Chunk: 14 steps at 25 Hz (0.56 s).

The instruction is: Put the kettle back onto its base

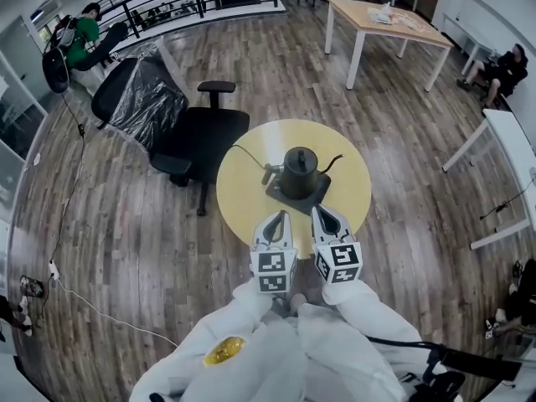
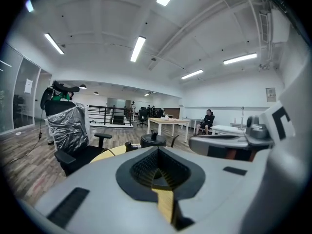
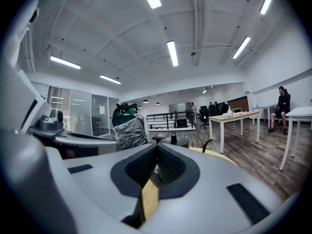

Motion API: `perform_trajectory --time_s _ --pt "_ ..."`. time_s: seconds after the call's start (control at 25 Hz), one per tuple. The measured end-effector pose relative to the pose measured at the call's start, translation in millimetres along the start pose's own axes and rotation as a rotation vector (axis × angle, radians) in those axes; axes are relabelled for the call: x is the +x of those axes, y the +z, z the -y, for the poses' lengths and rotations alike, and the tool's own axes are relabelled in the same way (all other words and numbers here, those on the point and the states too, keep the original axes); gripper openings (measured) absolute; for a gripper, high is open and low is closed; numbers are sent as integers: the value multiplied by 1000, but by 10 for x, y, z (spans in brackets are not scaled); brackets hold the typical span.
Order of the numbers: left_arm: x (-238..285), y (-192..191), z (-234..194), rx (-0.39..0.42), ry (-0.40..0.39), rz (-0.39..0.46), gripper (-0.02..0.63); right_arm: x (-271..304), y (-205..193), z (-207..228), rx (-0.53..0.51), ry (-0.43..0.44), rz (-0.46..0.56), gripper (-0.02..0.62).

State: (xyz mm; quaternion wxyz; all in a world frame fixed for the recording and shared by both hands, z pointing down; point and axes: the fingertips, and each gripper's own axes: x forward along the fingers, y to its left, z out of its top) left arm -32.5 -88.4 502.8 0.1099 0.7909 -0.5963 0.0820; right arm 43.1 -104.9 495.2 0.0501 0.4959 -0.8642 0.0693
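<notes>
A dark kettle (image 1: 298,172) with a thin curved spout sits on its dark square base (image 1: 299,194) in the middle of a round yellow table (image 1: 251,191). My left gripper (image 1: 275,224) and right gripper (image 1: 327,219) hover side by side over the table's near edge, both shut and empty, a short way in front of the kettle. In the left gripper view the kettle's lid (image 2: 153,139) peeks over the closed jaws. In the right gripper view the kettle (image 3: 174,141) shows just beyond the shut jaws too.
A black office chair (image 1: 199,141) stands to the left of the table, with a plastic-wrapped chair (image 1: 141,90) behind it. A wooden desk (image 1: 381,25) stands far right and a white desk (image 1: 511,162) at the right edge. People are at the room's edges.
</notes>
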Motion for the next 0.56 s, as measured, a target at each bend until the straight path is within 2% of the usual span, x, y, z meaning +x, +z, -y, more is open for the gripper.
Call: perform_trajectory --time_s 0.12,0.56 --pt "-18 49 49 -12 -17 -2 0 11 47 -44 -25 12 5 12" --pt "-38 -41 46 25 -17 -5 0 -25 13 -73 -26 4 5 11"
